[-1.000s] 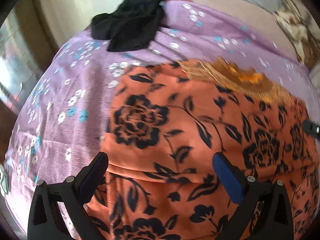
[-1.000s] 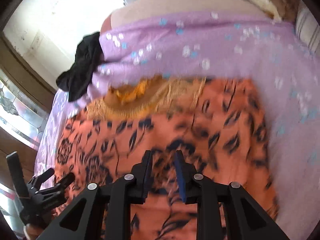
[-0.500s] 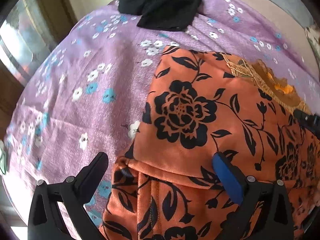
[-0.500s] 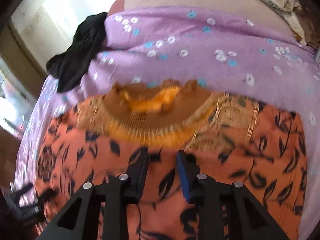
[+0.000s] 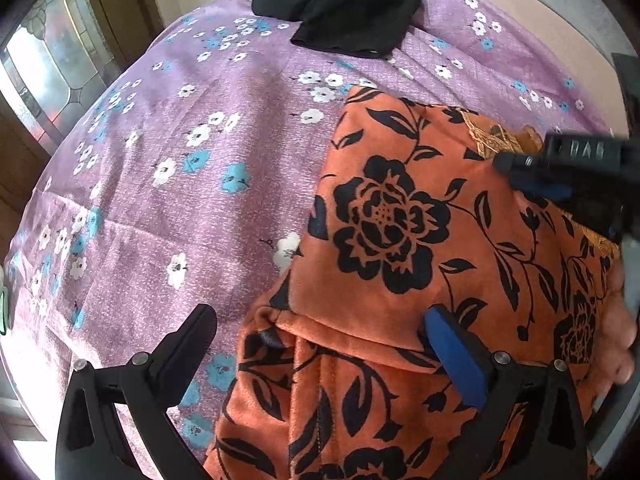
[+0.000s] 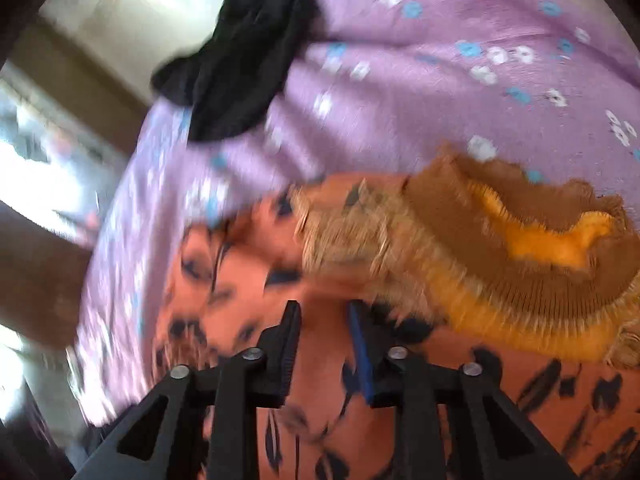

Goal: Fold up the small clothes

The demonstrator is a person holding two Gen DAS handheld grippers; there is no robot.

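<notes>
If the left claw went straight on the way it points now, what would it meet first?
Most likely the orange floral garment: its folded edge lies between the open fingers of the left claw, with the purple sheet underneath. How far off the cloth is cannot be judged here.

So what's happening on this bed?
A person with a gripper in each hand is folding an orange floral garment on a purple bedsheet. The left gripper stands open over a folded edge. The right gripper, jaws closing with nothing visibly between them, hovers near the neckline. A black garment lies apart.
</notes>
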